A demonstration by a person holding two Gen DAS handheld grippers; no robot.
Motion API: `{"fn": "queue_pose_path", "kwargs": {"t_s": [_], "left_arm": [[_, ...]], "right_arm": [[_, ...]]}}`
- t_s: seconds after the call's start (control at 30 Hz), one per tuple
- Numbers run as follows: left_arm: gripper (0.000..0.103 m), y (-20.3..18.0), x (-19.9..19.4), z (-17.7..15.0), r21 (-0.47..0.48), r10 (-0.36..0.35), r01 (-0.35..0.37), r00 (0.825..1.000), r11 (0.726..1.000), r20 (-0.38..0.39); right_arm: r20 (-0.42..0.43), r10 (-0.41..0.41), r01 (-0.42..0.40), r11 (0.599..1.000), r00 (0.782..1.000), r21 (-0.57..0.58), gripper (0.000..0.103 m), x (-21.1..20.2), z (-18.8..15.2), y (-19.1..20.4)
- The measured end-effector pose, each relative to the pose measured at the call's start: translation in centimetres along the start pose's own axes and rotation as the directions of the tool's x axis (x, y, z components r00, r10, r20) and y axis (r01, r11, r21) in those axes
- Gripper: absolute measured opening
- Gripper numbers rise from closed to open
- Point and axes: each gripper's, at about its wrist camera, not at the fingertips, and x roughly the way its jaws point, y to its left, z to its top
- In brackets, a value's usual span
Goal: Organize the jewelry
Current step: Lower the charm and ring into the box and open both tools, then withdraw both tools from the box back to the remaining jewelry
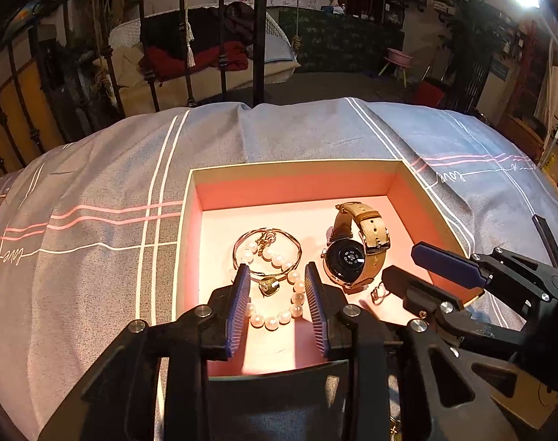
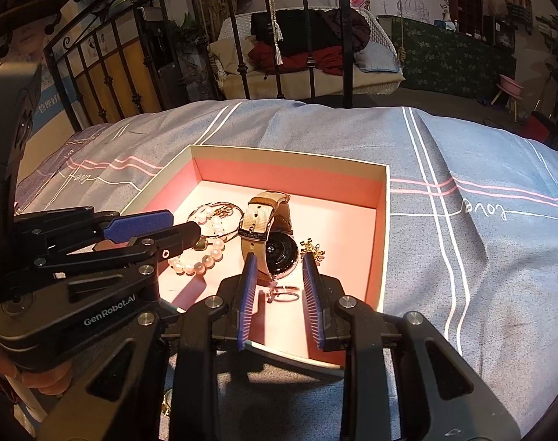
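An open pink-lined box (image 1: 293,169) (image 2: 383,220) lies on the bed. In it are a pearl bracelet (image 1: 290,305) (image 2: 201,262), a gold bangle (image 1: 266,253), a gold heart pendant (image 1: 269,286), a watch with a tan strap (image 1: 352,253) (image 2: 268,235), a small ring (image 2: 284,296) and a gold charm (image 2: 312,250). My left gripper (image 1: 277,272) is open and empty over the pearls; it also shows in the right wrist view (image 2: 161,231). My right gripper (image 2: 279,261) is open and empty over the watch and ring; it also shows in the left wrist view (image 1: 407,261).
The box sits on a grey-blue bedspread (image 1: 95,257) (image 2: 481,257) with white and pink stripes. A black iron bed frame (image 1: 258,33) (image 2: 308,33) stands behind it. Another small gold piece (image 1: 394,430) lies on the cover below my grippers.
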Motion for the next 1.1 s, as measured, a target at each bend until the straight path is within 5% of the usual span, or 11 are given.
{"fn": "queue_pose_path", "kwargs": {"t_s": [0.1,0.33,0.7,1.1], "left_arm": [[0.048,0.8,-1.9,-0.3,-0.042,-0.023,0.024,0.999,0.999,0.028],[0.049,2.2,-6.0,-4.5,-0.092,-0.050,0.057,0.996,0.994,0.068],[0.049,2.3,-6.3,-11.8,-0.072,-0.050,0.052,0.998,0.996,0.027],[0.051,-1.9,-4.9,-11.0,0.156,0.004,-0.002,1.000,0.988,-0.013]], "right_arm": [[0.039,0.002,-0.003,1.000,0.999,0.015,0.055,-1.9,-0.4,-0.3],[0.073,0.044,-0.050,0.996,0.996,0.073,0.056,-6.3,-4.3,-0.9],[0.032,0.151,-0.152,0.988,0.988,0.034,0.056,-7.0,-9.5,1.0],[-0.026,0.074,-0.074,0.997,0.997,0.012,0.056,-6.1,-9.6,1.4]]}}
